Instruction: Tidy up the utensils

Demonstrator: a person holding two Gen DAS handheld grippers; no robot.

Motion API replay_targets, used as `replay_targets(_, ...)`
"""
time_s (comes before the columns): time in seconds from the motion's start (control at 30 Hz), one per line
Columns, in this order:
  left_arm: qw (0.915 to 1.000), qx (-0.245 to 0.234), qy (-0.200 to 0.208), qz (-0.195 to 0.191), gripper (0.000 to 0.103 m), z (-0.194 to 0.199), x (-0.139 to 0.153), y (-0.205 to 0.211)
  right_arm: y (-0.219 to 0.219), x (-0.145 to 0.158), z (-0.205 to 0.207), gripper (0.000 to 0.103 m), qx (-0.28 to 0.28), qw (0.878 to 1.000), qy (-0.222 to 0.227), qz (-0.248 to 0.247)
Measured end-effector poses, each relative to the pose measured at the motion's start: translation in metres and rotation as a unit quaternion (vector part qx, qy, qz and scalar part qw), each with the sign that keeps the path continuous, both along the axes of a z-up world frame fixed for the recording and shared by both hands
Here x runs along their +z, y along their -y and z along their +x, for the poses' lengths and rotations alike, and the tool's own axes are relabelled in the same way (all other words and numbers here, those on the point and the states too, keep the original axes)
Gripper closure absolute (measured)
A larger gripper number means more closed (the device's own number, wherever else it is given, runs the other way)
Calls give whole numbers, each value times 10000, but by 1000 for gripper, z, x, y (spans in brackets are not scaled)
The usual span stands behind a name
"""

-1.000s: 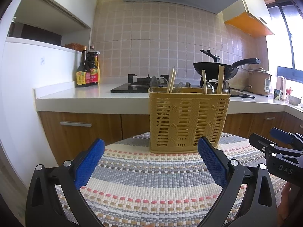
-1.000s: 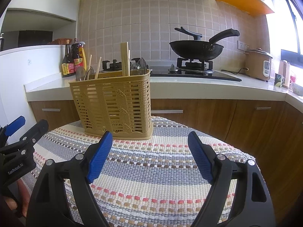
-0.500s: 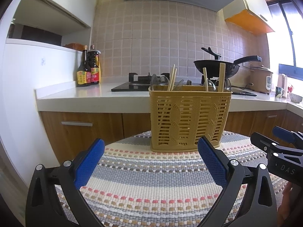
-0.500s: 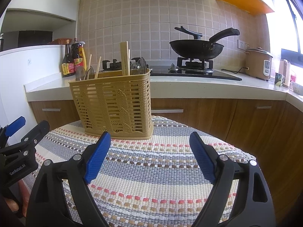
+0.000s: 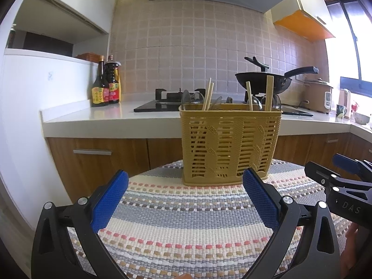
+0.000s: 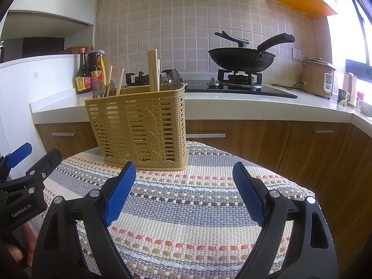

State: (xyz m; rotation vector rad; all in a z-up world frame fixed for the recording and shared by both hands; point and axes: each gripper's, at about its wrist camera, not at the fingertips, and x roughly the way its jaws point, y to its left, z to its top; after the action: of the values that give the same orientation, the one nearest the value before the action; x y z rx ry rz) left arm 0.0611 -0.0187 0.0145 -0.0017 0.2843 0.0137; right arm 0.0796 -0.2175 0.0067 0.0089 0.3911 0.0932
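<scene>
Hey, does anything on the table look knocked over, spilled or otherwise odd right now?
Nothing stands out. The yellow utensil basket stands upright on the striped cloth, with chopsticks and spoons sticking up inside it. No loose utensils or spills show on the cloth. Both grippers are open and empty.

Bright daylight floods in from the window (image 5: 355, 53) far right of the fingers, blown out to white glare; both views stay sharp ahead of the fingers; fisheye bends the edges, corners vignetted black.
</scene>
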Motion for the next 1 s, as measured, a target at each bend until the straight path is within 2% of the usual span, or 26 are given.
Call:
replay_targets(0.33, 9999, 29, -65, -112, 8, 2, -1, -4, -4, -1, -1, 19, 4, 10000, -2, -76)
replay_targets(0.63, 9999, -22, -107, -59, 8, 2, -2, -1, -8, -1, 0, 15, 28, 9999, -22, -163)
replay_targets(1.0, 9998, 75, -172, -83, 8, 1, -2, -2, -3, -2, 0, 9, -3, 10000, -79, -49)
